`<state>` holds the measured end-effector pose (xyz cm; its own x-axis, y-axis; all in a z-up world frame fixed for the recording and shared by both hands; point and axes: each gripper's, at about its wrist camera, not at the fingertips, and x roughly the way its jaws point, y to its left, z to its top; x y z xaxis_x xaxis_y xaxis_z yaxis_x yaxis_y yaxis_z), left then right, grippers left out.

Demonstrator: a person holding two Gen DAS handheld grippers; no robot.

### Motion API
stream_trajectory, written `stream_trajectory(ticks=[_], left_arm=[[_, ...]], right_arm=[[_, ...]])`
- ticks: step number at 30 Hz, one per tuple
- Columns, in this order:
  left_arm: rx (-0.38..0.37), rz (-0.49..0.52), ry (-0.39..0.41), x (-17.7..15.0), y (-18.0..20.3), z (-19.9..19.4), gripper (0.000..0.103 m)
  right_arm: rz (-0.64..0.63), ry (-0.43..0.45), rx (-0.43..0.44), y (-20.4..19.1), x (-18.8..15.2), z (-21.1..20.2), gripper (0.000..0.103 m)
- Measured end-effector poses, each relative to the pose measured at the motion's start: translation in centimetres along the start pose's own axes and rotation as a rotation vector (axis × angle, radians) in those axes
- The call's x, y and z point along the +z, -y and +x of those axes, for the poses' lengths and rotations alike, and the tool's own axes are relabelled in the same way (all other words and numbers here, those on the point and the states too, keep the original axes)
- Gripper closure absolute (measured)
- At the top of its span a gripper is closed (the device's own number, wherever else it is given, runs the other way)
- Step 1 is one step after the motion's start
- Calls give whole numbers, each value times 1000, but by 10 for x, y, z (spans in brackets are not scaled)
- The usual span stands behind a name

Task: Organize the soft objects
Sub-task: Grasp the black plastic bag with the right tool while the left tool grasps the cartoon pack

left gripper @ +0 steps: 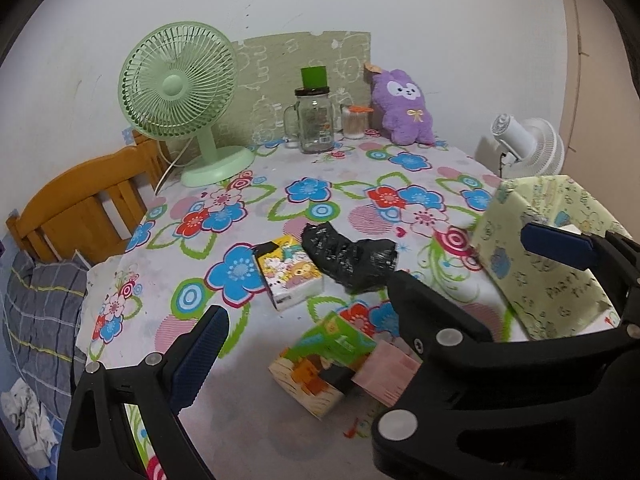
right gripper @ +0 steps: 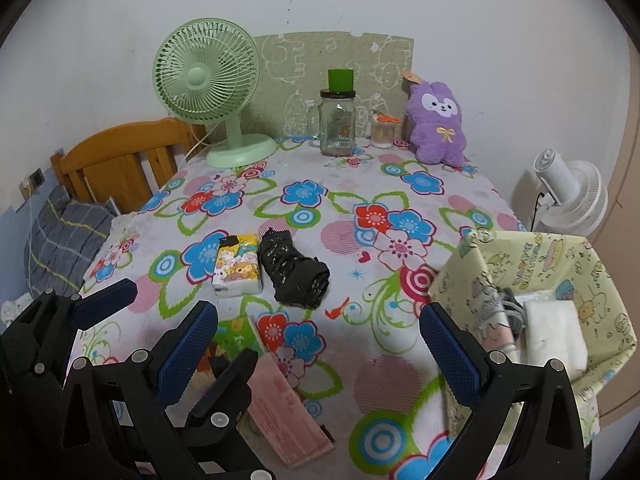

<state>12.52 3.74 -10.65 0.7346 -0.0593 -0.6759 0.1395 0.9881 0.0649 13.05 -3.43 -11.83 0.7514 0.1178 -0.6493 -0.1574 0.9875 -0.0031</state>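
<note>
A cartoon-print tissue pack and a roll of black plastic bags lie side by side mid-table. A green and orange pack and a pink pack lie near the front edge. A yellow fabric bin at the right holds a white pack and grey cloth. My left gripper is open above the green pack. My right gripper is open, empty, between the pink pack and the bin.
A green fan, a glass jar, a cotton-swab tub and a purple plush stand at the table's back. A wooden chair is left, a white fan right.
</note>
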Motion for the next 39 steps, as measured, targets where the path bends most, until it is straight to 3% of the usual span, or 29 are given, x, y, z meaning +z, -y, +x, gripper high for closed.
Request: stream_trajectory(ticks=[25,29,32,39], left_arm=[[52,-121,-82,21,-34,77,6],[44,-126,-93,20,-34,86,6],[19,-143,-127,21,-35,97,6],[5,-146,-167,18,-34,113,6]], right_arm=[[29,-68,15,-7,25,83,18],[33,-96,26,-5,25,94,21],[53,-129,47,-3,24,104,29],[63,-178,57,0,21,123,31]])
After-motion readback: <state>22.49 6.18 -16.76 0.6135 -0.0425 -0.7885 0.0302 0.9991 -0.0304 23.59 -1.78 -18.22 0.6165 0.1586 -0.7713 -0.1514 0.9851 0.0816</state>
